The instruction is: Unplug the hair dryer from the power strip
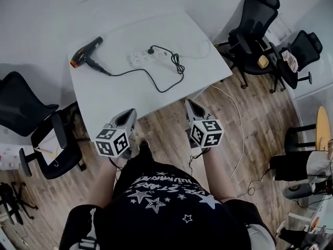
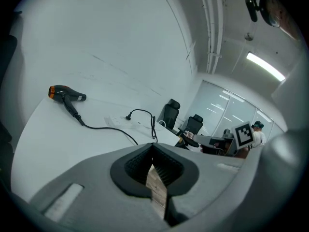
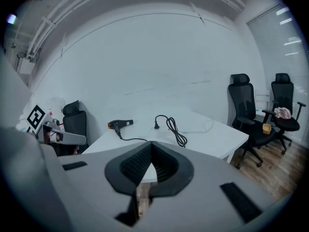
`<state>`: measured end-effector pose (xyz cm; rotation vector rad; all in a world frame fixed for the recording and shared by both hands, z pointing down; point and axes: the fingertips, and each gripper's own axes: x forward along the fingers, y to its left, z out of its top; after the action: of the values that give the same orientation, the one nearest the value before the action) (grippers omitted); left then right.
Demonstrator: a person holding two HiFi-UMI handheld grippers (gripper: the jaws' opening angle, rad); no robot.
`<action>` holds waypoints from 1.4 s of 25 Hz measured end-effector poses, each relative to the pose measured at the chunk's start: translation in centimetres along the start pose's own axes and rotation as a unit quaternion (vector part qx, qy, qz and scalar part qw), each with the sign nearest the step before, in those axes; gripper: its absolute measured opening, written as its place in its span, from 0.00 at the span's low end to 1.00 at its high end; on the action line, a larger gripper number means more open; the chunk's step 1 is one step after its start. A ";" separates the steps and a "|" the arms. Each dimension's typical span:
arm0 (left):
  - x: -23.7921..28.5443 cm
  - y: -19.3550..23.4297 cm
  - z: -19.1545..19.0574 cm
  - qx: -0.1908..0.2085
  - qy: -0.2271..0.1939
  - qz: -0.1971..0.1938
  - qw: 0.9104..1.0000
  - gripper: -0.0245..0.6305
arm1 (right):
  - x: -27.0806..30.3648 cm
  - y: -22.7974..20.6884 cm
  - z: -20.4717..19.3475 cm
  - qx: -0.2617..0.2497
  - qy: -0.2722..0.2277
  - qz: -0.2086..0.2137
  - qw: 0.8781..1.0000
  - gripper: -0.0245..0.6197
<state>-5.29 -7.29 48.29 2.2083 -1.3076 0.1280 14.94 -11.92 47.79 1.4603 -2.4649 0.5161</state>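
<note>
Left gripper (image 1: 128,115) and right gripper (image 1: 192,105), fingers (image 2: 137,166) closed and empty, hover short of the desk (image 1: 119,100). We judge this the approach. The hair dryer (image 1: 86,52) lies at the far corner, its plug (image 1: 151,50) in the power strip (image 1: 147,58). Next we must reach and pinch the plug.

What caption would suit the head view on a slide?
The left gripper and right gripper face a white table where a black hair dryer is plugged into a white power strip.

I count one hair dryer (image 1: 86,52), one power strip (image 1: 143,58) and one white table (image 1: 119,98). Three black office chairs (image 1: 21,108) (image 1: 252,20) (image 1: 304,48) stand around it. Two grippers (image 1: 127,117) (image 1: 191,105).
</note>
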 end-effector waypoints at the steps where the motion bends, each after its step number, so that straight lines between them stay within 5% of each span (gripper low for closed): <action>1: 0.3 0.7 0.4 -0.003 -0.001 0.000 1.000 0.05 | 0.8 0.1 0.3 -0.003 0.003 0.000 1.000 0.05; 25: 5.3 9.4 6.0 -0.020 -0.006 -0.037 0.999 0.05 | 10.6 -1.8 7.2 -0.037 0.005 -0.055 0.998 0.05; 35: 6.2 10.7 6.3 -0.038 -0.013 0.007 0.999 0.05 | 14.5 -4.1 9.4 -0.033 0.000 -0.025 0.999 0.05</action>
<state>-12.21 -19.26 49.70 2.1439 -1.3216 0.0536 11.46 -29.19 45.29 1.4923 -2.4149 0.4205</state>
